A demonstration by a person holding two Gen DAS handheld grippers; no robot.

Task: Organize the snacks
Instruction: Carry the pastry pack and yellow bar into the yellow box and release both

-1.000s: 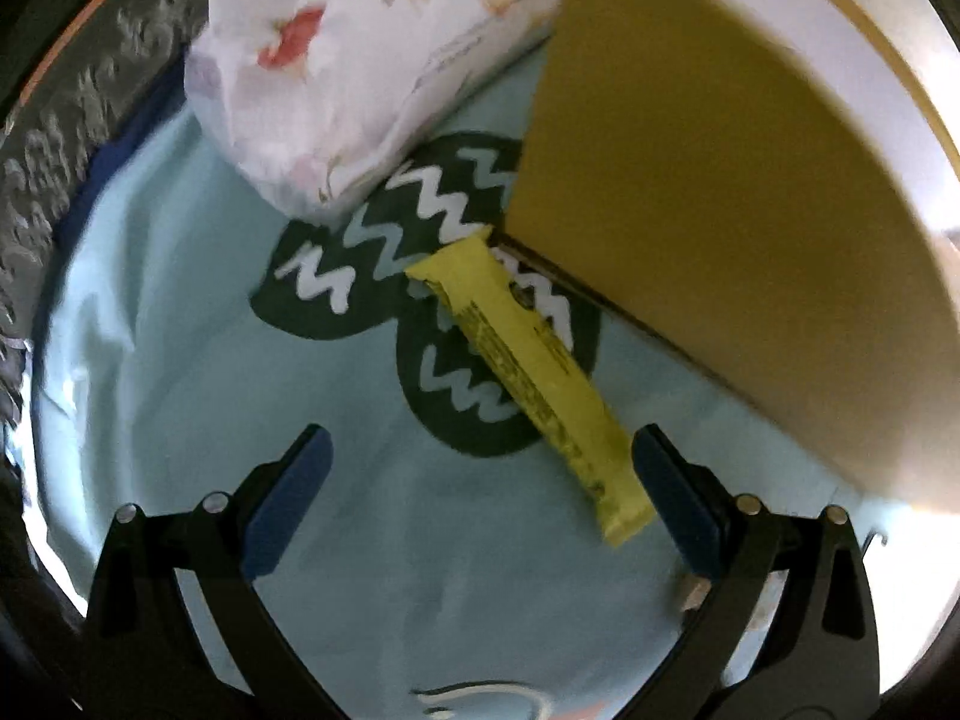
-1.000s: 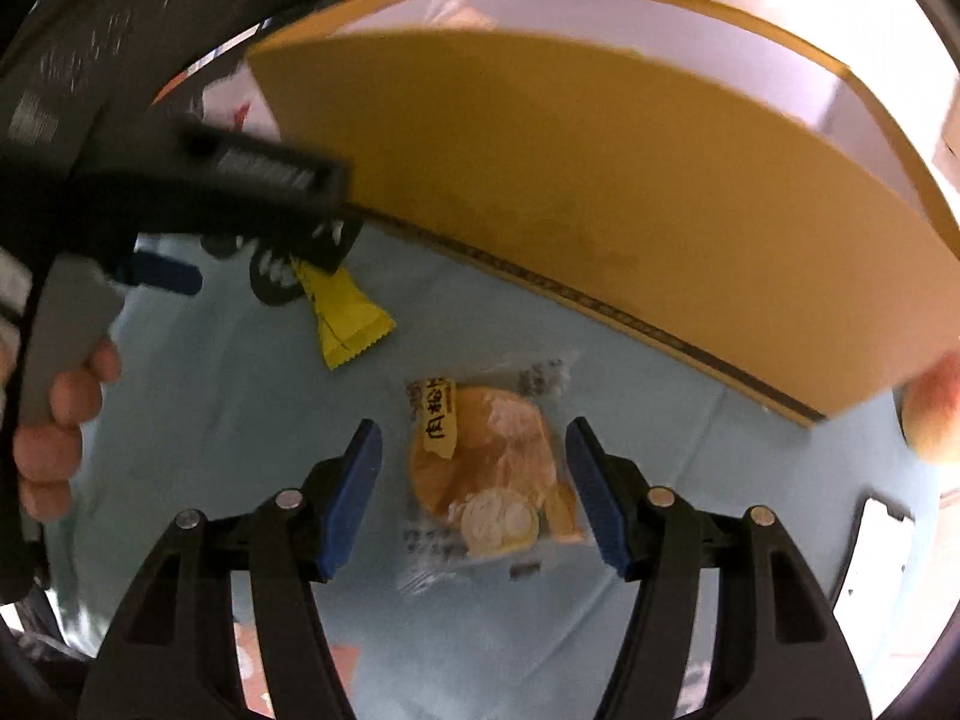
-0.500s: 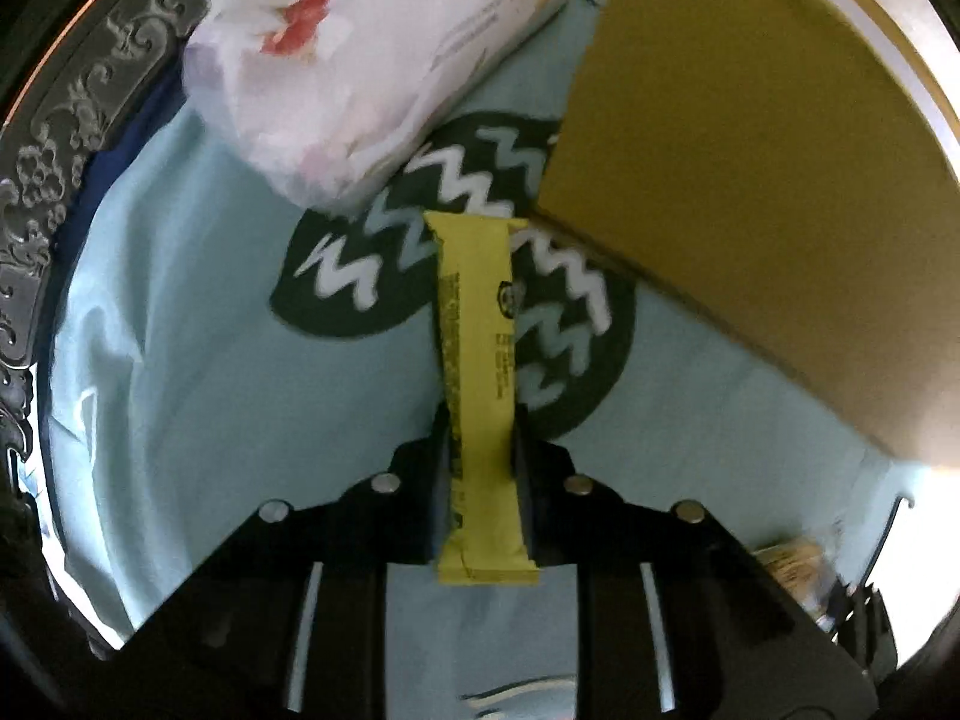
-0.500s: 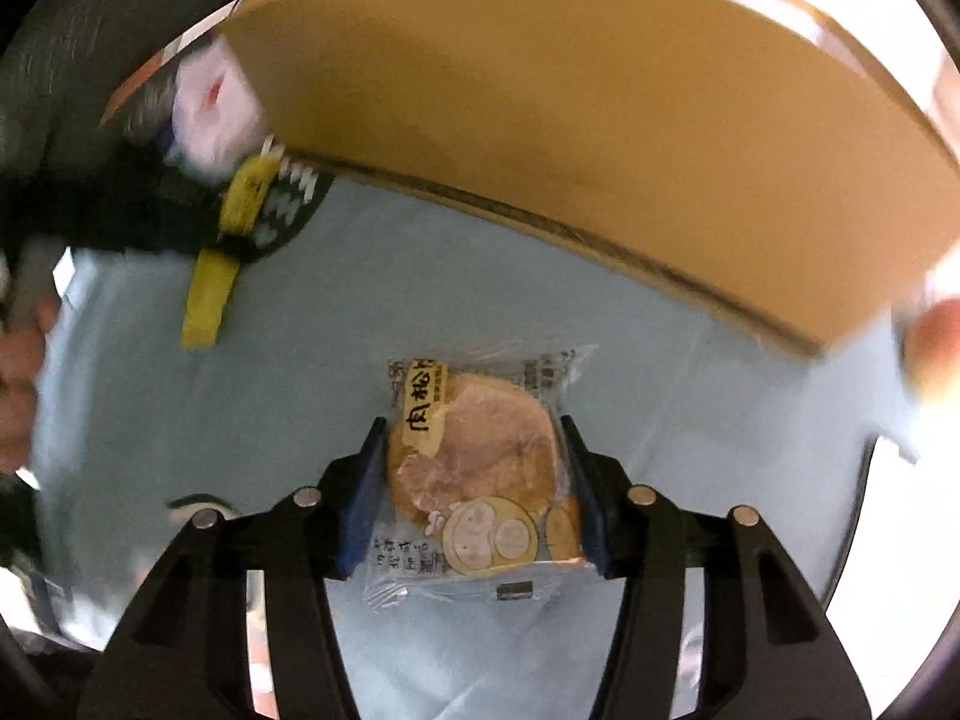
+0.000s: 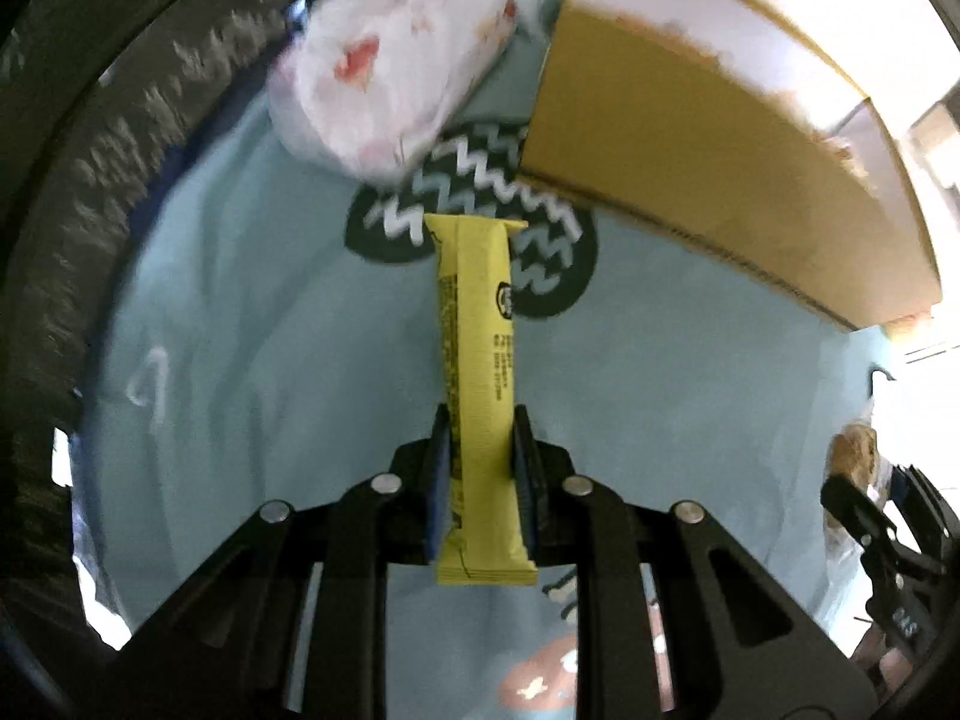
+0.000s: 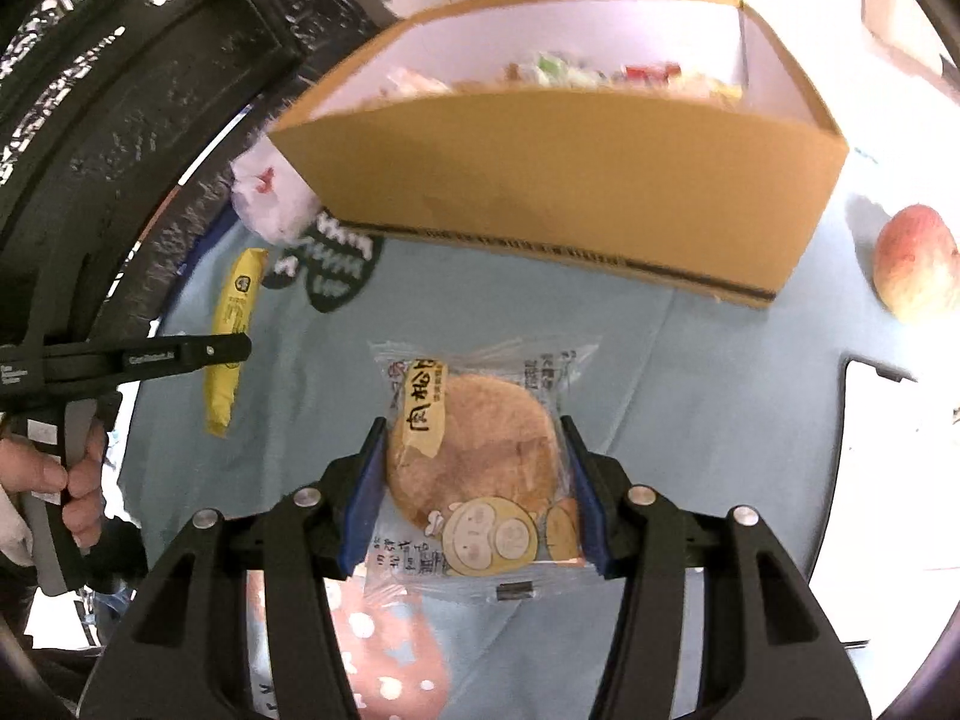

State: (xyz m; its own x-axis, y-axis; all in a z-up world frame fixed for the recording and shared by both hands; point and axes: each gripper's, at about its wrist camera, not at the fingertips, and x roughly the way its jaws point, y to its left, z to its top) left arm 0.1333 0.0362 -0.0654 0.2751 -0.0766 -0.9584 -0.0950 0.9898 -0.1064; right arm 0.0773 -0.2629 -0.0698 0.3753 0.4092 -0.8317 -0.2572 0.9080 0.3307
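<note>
My left tongs [image 5: 480,468] are clamped on the yellow snack bar [image 5: 477,360]; my right tongs [image 6: 474,480] grip the wrapped cake [image 6: 474,456] between their pads.

A second ago the left gripper [image 5: 478,474] stood wide open beside the yellow snack bar [image 5: 478,372] lying on the tabletop [image 5: 270,360]; now its fingers are clamped on the bar, lifted clear of the cloth. The right gripper [image 6: 474,480], open around the wrapped pastry [image 6: 474,462] then, now pinches it and holds it raised, with the cardboard box [image 6: 570,180] seen from higher up.
</note>
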